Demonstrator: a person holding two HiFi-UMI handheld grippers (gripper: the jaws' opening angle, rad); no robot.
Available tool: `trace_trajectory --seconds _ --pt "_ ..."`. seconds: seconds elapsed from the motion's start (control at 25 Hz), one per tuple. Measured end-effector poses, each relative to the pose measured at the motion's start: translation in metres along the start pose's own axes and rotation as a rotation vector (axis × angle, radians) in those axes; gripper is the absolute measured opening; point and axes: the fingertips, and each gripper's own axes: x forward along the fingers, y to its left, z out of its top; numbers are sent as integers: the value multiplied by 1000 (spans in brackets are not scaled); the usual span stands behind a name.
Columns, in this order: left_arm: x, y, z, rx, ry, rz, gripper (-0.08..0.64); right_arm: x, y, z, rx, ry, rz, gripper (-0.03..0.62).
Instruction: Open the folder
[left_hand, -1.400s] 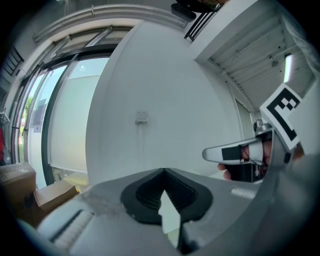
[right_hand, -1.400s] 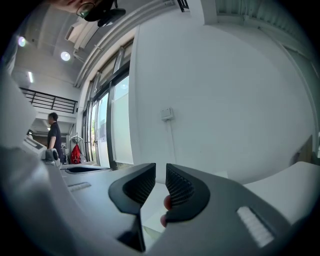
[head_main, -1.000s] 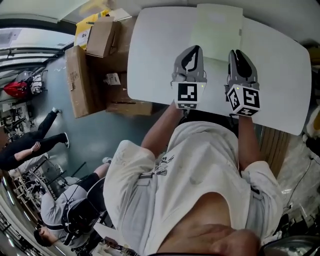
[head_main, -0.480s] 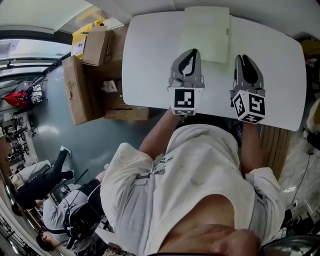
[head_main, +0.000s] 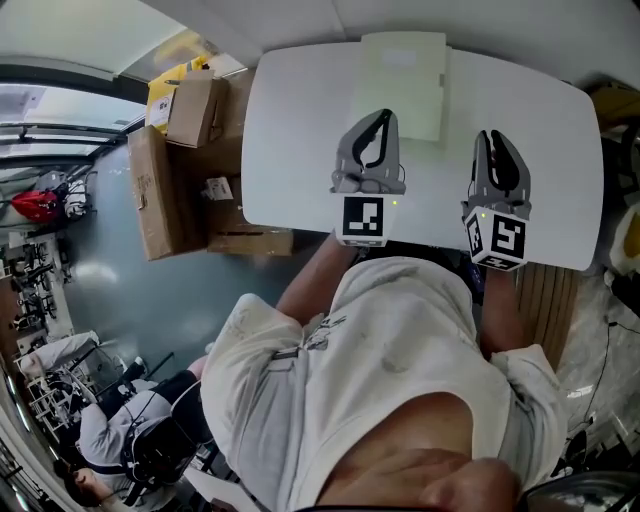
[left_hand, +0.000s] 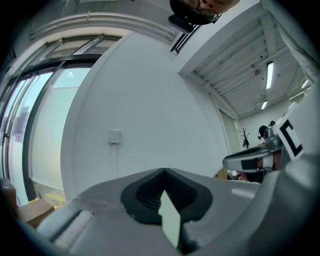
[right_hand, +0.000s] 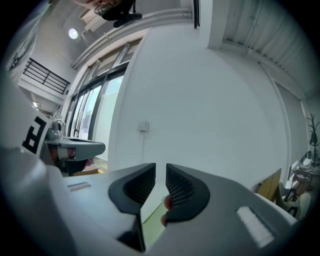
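A pale yellow-green folder (head_main: 400, 80) lies shut and flat at the far middle of the white table (head_main: 540, 120). My left gripper (head_main: 378, 118) hovers level over the folder's near left corner, its jaws shut with nothing between them; in the left gripper view the left gripper (left_hand: 164, 172) has its tips meeting. My right gripper (head_main: 496, 138) hovers to the right of the folder, apart from it. In the right gripper view the right gripper (right_hand: 160, 167) shows a narrow gap between its ribbed pads, holding nothing.
Cardboard boxes (head_main: 190, 170) stand on the floor left of the table. People sit and stand at the lower left (head_main: 120, 440). A white wall with a switch (left_hand: 115, 136) rises behind the table. The person's own body fills the near side.
Both grippers have lifted a little above the table. The right one has drifted right, away from the folder's near right corner. The folder lies as before.
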Motion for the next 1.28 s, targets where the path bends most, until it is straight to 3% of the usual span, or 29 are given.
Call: trace_trajectory --seconds 0.4,1.28 --pt "-7 -9 25 23 -63 8 5 -20 -9 31 -70 -98 -37 66" --pt "-13 -1 24 27 -76 23 5 -11 1 36 -95 -126 -29 61"
